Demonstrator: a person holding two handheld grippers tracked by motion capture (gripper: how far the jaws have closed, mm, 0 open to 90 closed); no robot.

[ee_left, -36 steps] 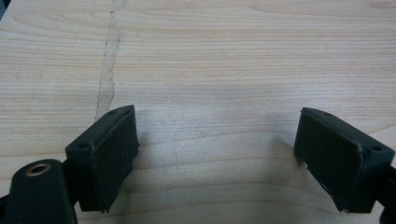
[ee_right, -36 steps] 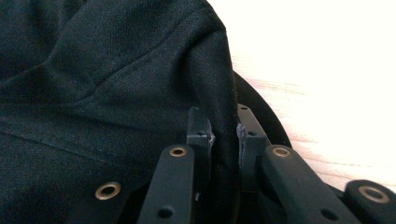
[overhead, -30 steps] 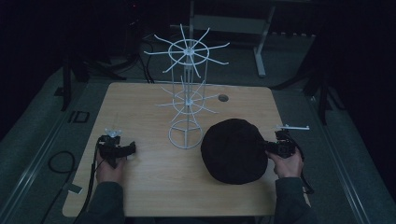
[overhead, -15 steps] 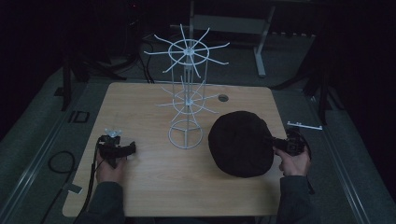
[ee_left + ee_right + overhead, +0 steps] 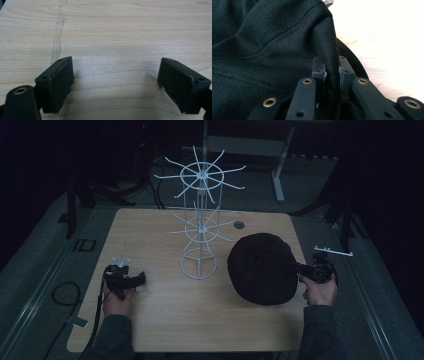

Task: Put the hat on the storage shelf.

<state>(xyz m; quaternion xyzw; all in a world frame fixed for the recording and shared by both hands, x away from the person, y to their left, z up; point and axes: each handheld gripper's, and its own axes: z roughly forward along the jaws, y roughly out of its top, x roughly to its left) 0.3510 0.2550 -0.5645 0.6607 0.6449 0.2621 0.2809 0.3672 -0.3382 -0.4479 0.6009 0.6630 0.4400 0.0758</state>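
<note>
A black cap [image 5: 262, 268] lies at the right of the wooden table [image 5: 165, 320], lifted a little at its right edge. My right gripper [image 5: 299, 268] is shut on that edge; in the right gripper view a fold of the cap's fabric [image 5: 287, 40] is pinched between the jaws of the right gripper [image 5: 331, 72]. A white wire hat rack [image 5: 200, 220] stands upright at the table's middle, left of the cap. My left gripper [image 5: 136, 280] rests at the table's left, pointing right. In its own view the left gripper [image 5: 115, 82] is open over bare wood.
A round hole [image 5: 239, 225] sits in the tabletop behind the cap. A white bracket [image 5: 333, 251] lies on the floor beyond the table's right edge. A cable loop [image 5: 62, 292] lies on the floor at the left. Table legs [image 5: 277, 180] stand at the back.
The right gripper has pulled the cap to the right and slightly away from the rack's base, its right edge now raised. The left gripper has stayed put.
</note>
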